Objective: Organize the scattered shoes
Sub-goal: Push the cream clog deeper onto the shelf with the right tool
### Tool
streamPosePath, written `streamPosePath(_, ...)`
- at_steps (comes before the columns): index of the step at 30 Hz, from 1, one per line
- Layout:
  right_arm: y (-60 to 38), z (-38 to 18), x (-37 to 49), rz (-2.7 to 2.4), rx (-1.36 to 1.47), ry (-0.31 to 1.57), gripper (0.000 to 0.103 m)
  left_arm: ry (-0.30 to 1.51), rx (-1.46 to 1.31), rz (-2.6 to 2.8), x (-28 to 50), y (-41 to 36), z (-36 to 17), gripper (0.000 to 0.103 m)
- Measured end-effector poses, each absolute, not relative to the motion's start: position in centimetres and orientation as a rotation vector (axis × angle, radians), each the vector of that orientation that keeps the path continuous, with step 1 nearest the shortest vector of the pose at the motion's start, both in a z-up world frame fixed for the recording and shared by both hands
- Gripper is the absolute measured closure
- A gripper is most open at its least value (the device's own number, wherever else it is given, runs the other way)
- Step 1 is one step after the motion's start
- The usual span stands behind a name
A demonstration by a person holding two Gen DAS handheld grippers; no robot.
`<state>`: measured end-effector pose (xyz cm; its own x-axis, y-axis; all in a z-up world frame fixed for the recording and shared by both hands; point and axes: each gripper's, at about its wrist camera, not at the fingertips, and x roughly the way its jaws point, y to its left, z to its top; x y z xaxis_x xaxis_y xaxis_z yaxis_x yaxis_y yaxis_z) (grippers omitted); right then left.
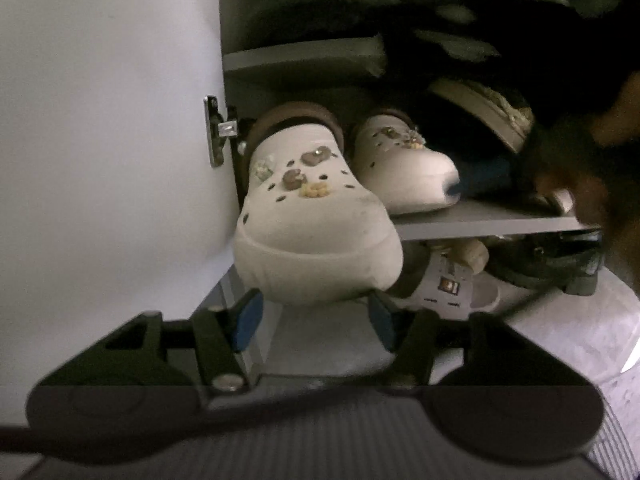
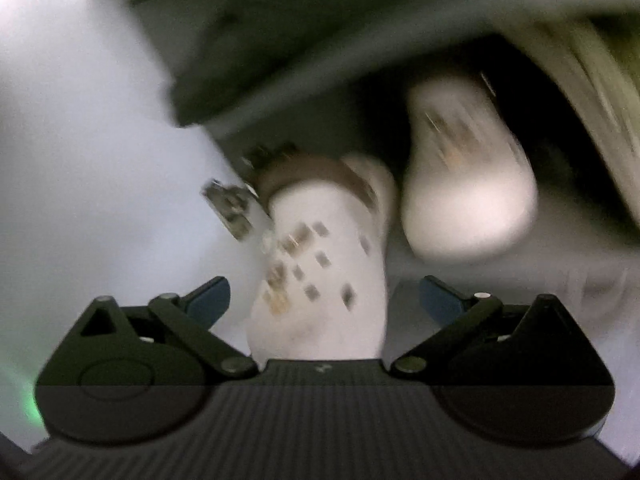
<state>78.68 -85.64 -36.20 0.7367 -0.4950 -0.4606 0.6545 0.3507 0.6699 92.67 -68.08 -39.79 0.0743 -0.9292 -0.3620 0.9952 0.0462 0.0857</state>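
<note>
- left tongs [image 1: 316, 322]: jaws half apart, toe of the near white clog [image 1: 316, 232] sits just above and between the blue pads [image 1: 248, 320]; contact can't be told, so no grip is claimed.
- right tongs [image 2: 324, 300]: jaws spread wide, the same clog [image 2: 320, 280] lies between them with clear gaps either side, nothing clamped. this view is heavily motion-blurred.
- task thing: near clog is on the middle shelf [image 1: 500, 222] of the shoe cabinet, toe hanging out over the front edge toward the left tongs.
- done, judged: second white clog [image 1: 404, 168] sits further in, just right of the first; pair is side by side. shelves above and below are already loaded with shoes.
- left, judged: near clog probably needs a push further in to line up with its mate; any shoes remaining outside the cabinet are not in view.
- around: open cabinet door [image 1: 108, 140] left of the tongs, metal hinge [image 1: 218, 136] just beside the clog's heel.
- in the way: tan shoe [image 1: 484, 112] tilted up right of the pair, dark blurred shape at the right edge of the left view, can't be identified.
</note>
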Motion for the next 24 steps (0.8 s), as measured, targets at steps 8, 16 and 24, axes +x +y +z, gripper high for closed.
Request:
streamPosePath(8, -86.3, -42.2, 76.6, -0.525, 1.345, 0.054, 0.000, 0.235, 0.365, -1.491, 93.2, -68.7, -39.3, 0.041)
streamPosePath(16, -86.2, -44.2, 78.4, -0.429, 1.412, -0.015, 0.031, 0.259, 0.376, -1.477, 93.4, -68.7, -39.1, 0.041)
streamPosePath(24, -84.1, -45.7, 79.0, -0.416, 1.468, -0.213, 0.033, 0.286, 0.394, -1.483, 93.6, -66.9, -39.2, 0.038)
